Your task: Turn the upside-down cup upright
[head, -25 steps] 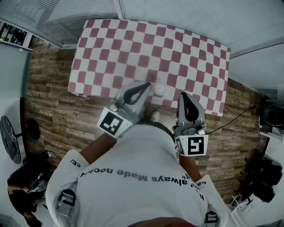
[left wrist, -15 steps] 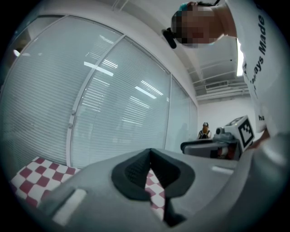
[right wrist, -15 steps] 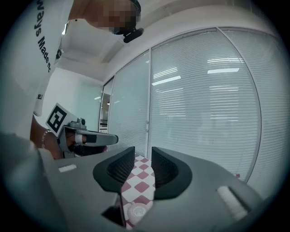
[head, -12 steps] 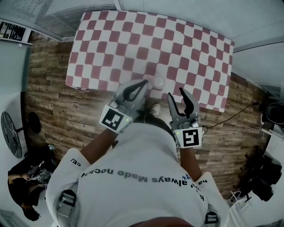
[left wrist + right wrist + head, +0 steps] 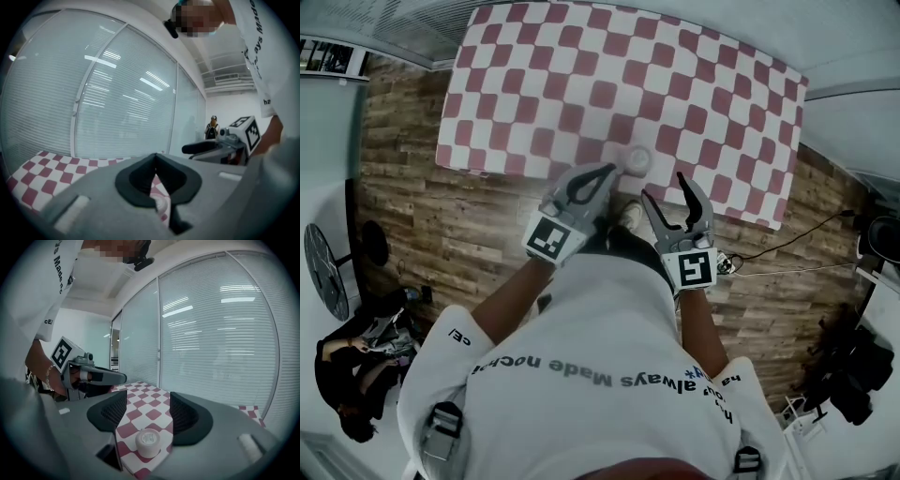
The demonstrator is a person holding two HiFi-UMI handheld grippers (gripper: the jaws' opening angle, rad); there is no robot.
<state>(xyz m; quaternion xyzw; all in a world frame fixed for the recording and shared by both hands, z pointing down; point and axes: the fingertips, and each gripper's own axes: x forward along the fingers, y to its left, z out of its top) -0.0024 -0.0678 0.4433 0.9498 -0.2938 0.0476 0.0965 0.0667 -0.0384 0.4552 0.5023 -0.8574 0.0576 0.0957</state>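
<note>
A small white cup [image 5: 635,157] stands upside-down, base up, near the front edge of the red-and-white checked table [image 5: 534,84]. My right gripper [image 5: 664,187] hangs just right of it and nearer to me. Its jaws are opening and hold nothing. In the right gripper view the cup [image 5: 148,442] sits low on the cloth ahead of the gripper [image 5: 147,413], apart from both pads. My left gripper [image 5: 605,170] is shut and empty, with its tips just left of the cup. In the left gripper view the shut gripper [image 5: 155,164] hides most of the cup [image 5: 161,206].
The table's front edge [image 5: 525,173] lies just under both grippers, above a wooden floor [image 5: 422,216]. A glass wall with blinds [image 5: 220,343] backs the table. A cable [image 5: 787,267] runs over the floor at the right, and a person [image 5: 213,126] stands far off.
Both grippers have come down toward the table's front edge beside the cup. The right jaws have gone from shut to wide apart. The left jaws have stayed shut.
</note>
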